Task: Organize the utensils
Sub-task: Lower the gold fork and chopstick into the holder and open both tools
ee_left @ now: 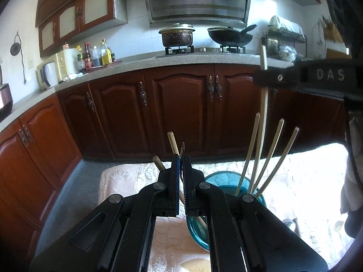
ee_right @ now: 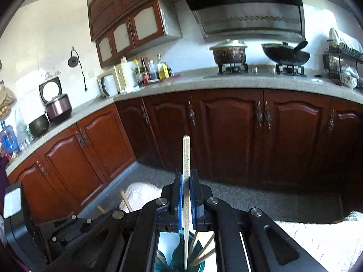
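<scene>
My left gripper (ee_left: 182,158) is clamped on a thin metal fork (ee_left: 182,147), tines poking up past the pads, and my right gripper (ee_right: 186,179) is pinched tight on a pale upright chopstick (ee_right: 186,158). Both hang over the teal glass holder (ee_left: 213,179) (three more pale chopsticks (ee_left: 270,156) lean inside it) on the cream patterned tablecloth (ee_left: 118,179), facing dark wood cabinets (ee_right: 229,136) under a grey stone counter (ee_right: 192,81).
</scene>
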Demonstrator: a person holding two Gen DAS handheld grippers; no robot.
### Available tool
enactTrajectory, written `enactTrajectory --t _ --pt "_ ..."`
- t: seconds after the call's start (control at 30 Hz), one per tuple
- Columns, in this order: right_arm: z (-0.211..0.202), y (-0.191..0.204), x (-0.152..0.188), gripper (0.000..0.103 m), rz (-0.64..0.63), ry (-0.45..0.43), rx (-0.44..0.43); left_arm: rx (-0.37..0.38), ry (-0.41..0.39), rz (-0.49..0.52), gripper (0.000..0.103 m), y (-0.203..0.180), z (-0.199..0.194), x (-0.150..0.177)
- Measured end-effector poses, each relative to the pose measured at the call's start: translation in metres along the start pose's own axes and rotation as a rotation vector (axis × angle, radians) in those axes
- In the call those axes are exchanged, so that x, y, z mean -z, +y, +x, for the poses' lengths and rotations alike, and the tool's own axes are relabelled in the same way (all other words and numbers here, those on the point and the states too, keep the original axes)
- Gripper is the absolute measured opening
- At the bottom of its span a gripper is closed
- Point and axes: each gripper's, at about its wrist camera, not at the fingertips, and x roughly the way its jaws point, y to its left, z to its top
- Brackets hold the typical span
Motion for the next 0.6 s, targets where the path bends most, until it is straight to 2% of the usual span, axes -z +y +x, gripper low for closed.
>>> enactTrajectory --t 0.4,0.6 --pt "0.016 -0.011 0.056 0.005 0.020 0.153 -0.011 0.012 0.077 0.029 0.001 -0.012 0.015 0.027" --pt "0.012 -0.022 0.060 0.005 0.056 0.185 -0.017 0.021 0.121 0.024 0.001 -0.015 0.021 0.035"
